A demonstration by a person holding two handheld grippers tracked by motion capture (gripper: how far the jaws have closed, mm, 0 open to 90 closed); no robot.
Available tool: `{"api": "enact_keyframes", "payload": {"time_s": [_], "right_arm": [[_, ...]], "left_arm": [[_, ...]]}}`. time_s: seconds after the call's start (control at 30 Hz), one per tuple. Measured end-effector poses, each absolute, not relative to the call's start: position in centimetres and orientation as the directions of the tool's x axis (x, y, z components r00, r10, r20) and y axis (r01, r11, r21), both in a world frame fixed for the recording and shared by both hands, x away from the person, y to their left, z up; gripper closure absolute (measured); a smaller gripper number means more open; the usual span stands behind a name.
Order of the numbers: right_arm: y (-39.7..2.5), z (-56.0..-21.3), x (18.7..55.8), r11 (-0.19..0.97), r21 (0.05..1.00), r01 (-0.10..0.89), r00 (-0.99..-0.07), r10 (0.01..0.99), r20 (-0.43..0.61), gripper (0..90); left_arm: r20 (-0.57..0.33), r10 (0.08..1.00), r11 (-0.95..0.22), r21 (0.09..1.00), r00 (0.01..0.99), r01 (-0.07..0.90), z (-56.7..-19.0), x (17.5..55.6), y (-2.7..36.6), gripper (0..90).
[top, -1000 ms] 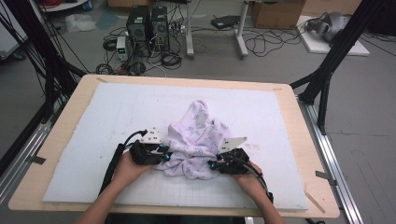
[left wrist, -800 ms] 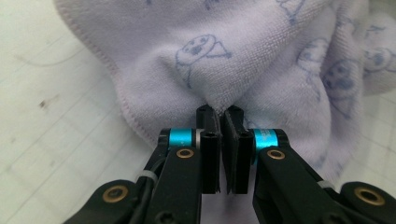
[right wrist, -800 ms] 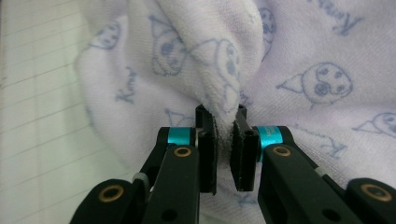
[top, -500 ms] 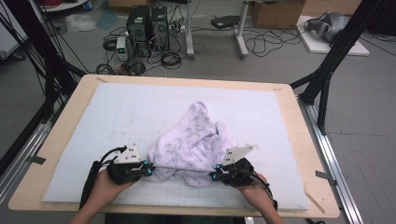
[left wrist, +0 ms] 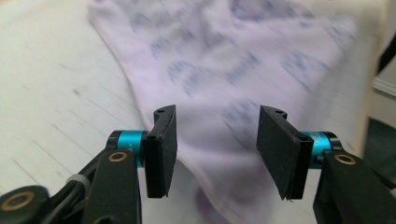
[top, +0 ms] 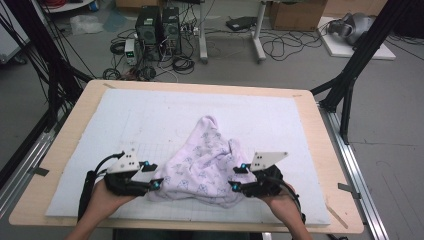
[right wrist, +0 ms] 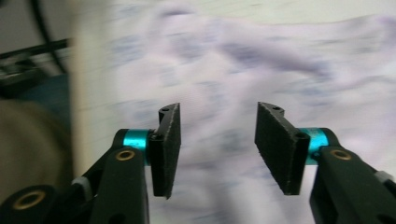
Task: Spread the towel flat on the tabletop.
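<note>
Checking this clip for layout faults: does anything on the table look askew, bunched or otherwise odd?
The lilac printed cloth is not flat: it lies bunched in a rough triangle, with folds near its top and right side. The left gripper and right gripper sit at its lower corners, jaws open. The white mat looks square and undamaged.

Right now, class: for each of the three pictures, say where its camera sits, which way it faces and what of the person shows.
High view: above the person's side, facing forward and down on the table; both forearms, left gripper, right gripper.
Left gripper view: rides the left gripper, looking along its open jaws at the lilac cloth.
Right gripper view: likewise, jaws open over the blurred cloth.
All share the cloth.
</note>
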State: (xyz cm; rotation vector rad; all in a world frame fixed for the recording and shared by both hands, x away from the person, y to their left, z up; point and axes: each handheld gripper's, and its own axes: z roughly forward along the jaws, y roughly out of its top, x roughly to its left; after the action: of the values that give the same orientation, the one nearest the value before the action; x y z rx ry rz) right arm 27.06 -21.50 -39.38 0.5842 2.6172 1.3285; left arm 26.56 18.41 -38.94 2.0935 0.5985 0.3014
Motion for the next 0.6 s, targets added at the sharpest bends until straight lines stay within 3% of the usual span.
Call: {"api": "enact_keyframes", "payload": {"time_s": [0.1, 0.27, 0.37, 0.47, 0.5, 0.53, 0.57, 0.6], "right_arm": [[-21.4, -40.6, 30.3, 0.523, 0.789, 0.324, -0.877, 0.478, 0.044, 45.7], [-20.8, -42.7, 32.4, 0.561, 0.738, 0.376, -0.861, 0.505, 0.055, 46.0], [-20.4, -43.3, 32.8, 0.582, 0.725, 0.369, -0.861, 0.507, 0.031, 50.8], [-20.3, -43.5, 32.7, 0.583, 0.728, 0.361, -0.859, 0.512, 0.017, 57.0], [-20.4, -43.7, 32.7, 0.585, 0.729, 0.354, -0.858, 0.513, 0.005, 61.3], [-20.4, -43.8, 32.6, 0.588, 0.729, 0.350, -0.859, 0.512, -0.002, 66.0], [-20.5, -43.8, 32.7, 0.588, 0.727, 0.354, -0.860, 0.510, 0.006, 72.8], [-20.5, -43.8, 32.7, 0.588, 0.727, 0.354, -0.860, 0.510, 0.006, 72.8]], "left_arm": [[-0.035, 0.544, -0.462, 0.822, 0.839, 0.334, -39.2, 30.0, 16.9, 47.9], [-0.054, 0.551, -0.484, 0.793, 0.833, 0.371, -40.8, 32.9, 14.9, 50.3], [-0.071, 0.550, -0.543, 0.726, 0.832, 0.421, -43.1, 34.4, 13.4, 50.7], [-0.052, 0.535, -0.572, 0.712, 0.844, 0.406, -43.9, 34.4, 12.7, 54.7], [-0.043, 0.511, -0.577, 0.723, 0.859, 0.380, -43.9, 34.2, 12.5, 58.5], [-0.040, 0.497, -0.585, 0.722, 0.867, 0.369, -43.8, 34.1, 12.3, 73.6], [-0.020, 0.497, -0.599, 0.716, 0.868, 0.359, -43.7, 33.8, 12.1, 81.7], [-0.020, 0.497, -0.599, 0.716, 0.868, 0.359, -43.7, 33.8, 12.1, 84.1]]}}
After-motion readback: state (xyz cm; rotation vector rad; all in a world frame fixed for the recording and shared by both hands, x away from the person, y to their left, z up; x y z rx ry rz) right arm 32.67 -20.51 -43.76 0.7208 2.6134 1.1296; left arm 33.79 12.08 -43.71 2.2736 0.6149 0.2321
